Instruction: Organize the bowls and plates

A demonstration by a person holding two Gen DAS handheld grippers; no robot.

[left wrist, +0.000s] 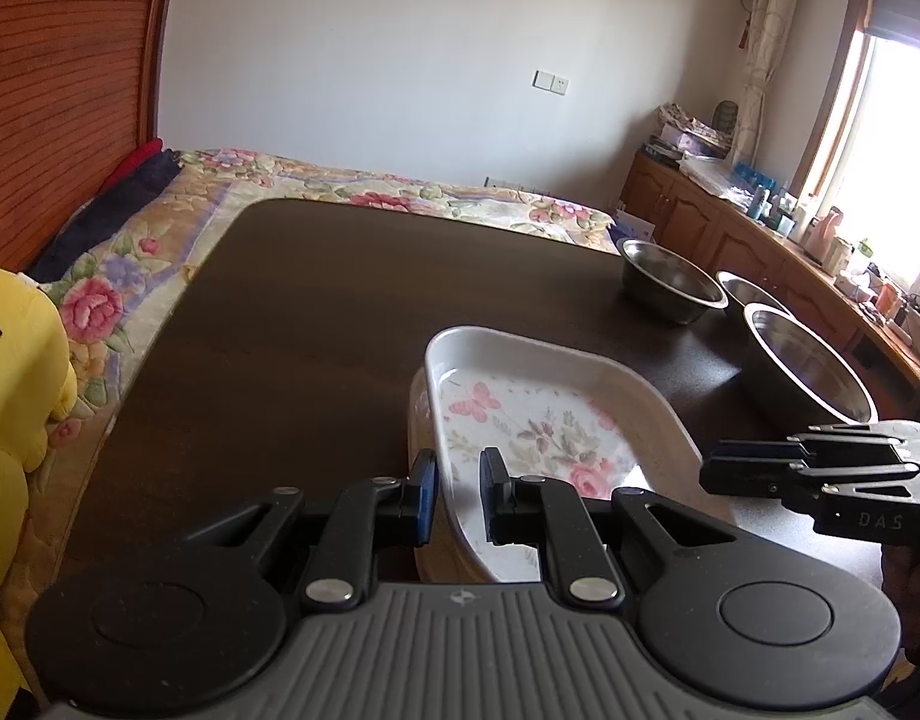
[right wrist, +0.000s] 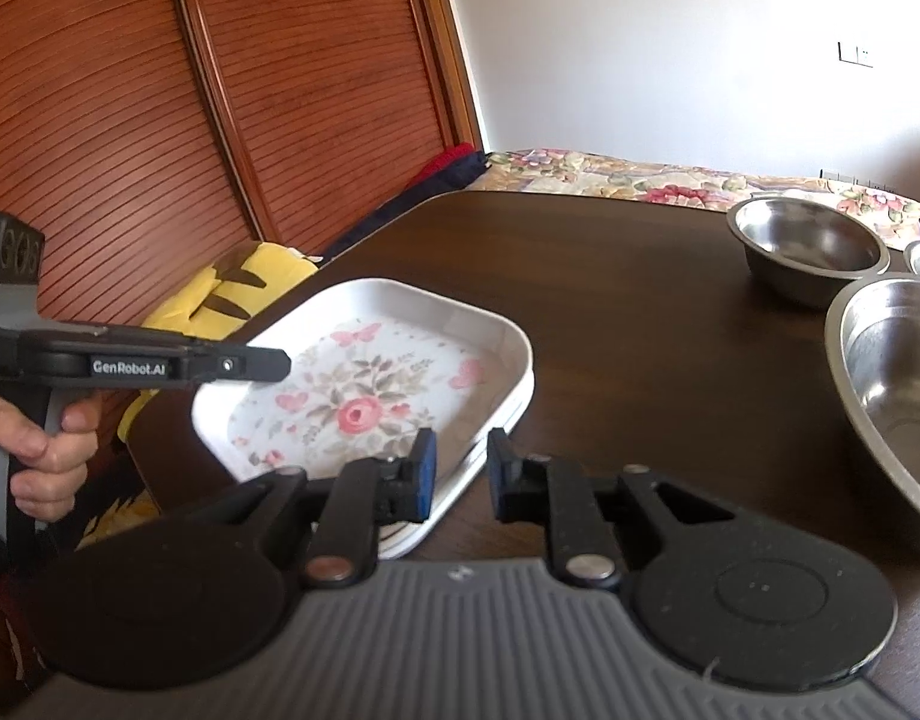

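Floral plates [left wrist: 538, 420] stacked | left tool [left wrist: 460, 495] "GenRobot.AI", jaws apart | right tool [right wrist: 462, 474] jaws apart

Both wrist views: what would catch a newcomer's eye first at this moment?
The white floral plates, a nested stack on the dark table, sit in the middle, with the left gripper and the right gripper each straddling a rim of the stack, jaws open. Three steel bowls cluster at the table's far right, and a yellow plush toy lies off its left edge, on the flowered bedspread.
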